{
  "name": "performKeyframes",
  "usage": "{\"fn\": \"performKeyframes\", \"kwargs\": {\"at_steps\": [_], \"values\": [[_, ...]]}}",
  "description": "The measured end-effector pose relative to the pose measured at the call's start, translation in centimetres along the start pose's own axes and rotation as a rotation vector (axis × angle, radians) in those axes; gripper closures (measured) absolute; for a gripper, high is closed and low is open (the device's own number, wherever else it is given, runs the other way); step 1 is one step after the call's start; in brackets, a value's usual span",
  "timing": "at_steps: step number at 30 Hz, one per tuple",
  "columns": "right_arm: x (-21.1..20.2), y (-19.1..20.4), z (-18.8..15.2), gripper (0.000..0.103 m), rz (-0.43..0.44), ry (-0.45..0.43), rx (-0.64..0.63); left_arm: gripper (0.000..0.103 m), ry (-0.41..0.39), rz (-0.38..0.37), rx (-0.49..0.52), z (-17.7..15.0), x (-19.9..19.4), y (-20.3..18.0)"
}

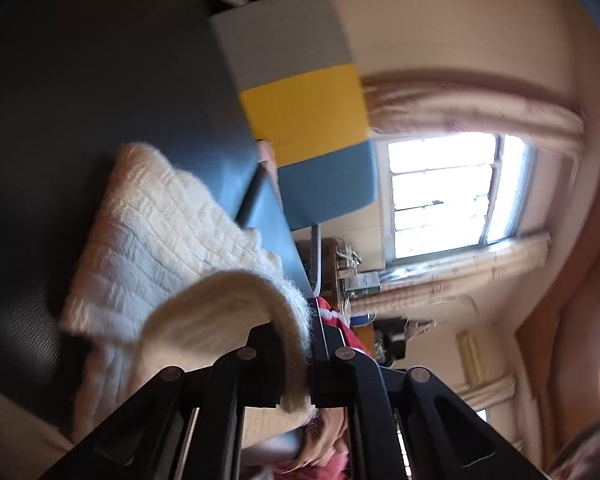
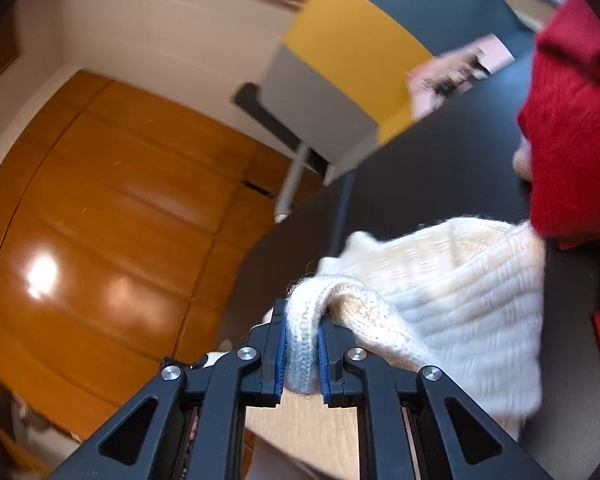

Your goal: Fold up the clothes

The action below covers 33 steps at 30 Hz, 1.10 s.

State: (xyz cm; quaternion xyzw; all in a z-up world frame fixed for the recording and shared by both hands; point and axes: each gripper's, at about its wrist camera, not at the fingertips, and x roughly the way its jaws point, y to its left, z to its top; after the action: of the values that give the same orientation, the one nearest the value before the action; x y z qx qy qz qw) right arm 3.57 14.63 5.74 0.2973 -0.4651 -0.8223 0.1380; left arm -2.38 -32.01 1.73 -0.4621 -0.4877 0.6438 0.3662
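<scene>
both grippers pinch the ribbed edge of the cream knit sweater (image 2: 440, 280): the right gripper (image 2: 302, 354) clamps it between its blue pads, the left gripper (image 1: 296, 356) nips a curled hem. the body trails ahead over the dark desk (image 2: 440, 168), beside a red garment (image 2: 568, 128). judgement: keep both pinches level and carry the edge evenly, so the fold lands square.

Bright window (image 1: 452, 196), cream walls, seemingly wooden floor (image 2: 100, 216).
</scene>
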Motion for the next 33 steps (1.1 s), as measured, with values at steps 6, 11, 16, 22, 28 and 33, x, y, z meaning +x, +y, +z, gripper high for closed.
{"fn": "performKeyframes", "kwargs": {"at_steps": [6, 11, 16, 22, 28, 33], "values": [[2.9, -4.6, 2.0, 0.09, -0.098, 0.009, 0.119, 0.096, -0.033, 0.072, -0.079, 2.7, 4.1, 3.0], [3.9, -8.2, 1.3, 0.079, -0.171, -0.016, 0.218, 0.094, -0.037, 0.176, -0.074, 3.5, 6.2, 4.2], [1.8, -6.1, 1.0, 0.036, -0.215, -0.182, 0.133, 0.071, -0.172, 0.2, 0.015, 3.0, 3.9, 1.5], [3.3, 1.1, 0.2, 0.038, -0.453, -0.148, -0.321, 0.068, -0.25, 0.32, 0.245, 1.0, 5.1, -2.8], [7.5, 3.1, -1.9, 0.054, -0.746, -0.004, -0.683, 0.07, -0.132, 0.562, 0.444, -1.2, 11.0, -3.5], [6.2, 0.6, 0.3, 0.044, -0.72, 0.032, -0.567, 0.068, -0.286, 0.604, 0.374, 0.1, 8.4, -3.0]]}}
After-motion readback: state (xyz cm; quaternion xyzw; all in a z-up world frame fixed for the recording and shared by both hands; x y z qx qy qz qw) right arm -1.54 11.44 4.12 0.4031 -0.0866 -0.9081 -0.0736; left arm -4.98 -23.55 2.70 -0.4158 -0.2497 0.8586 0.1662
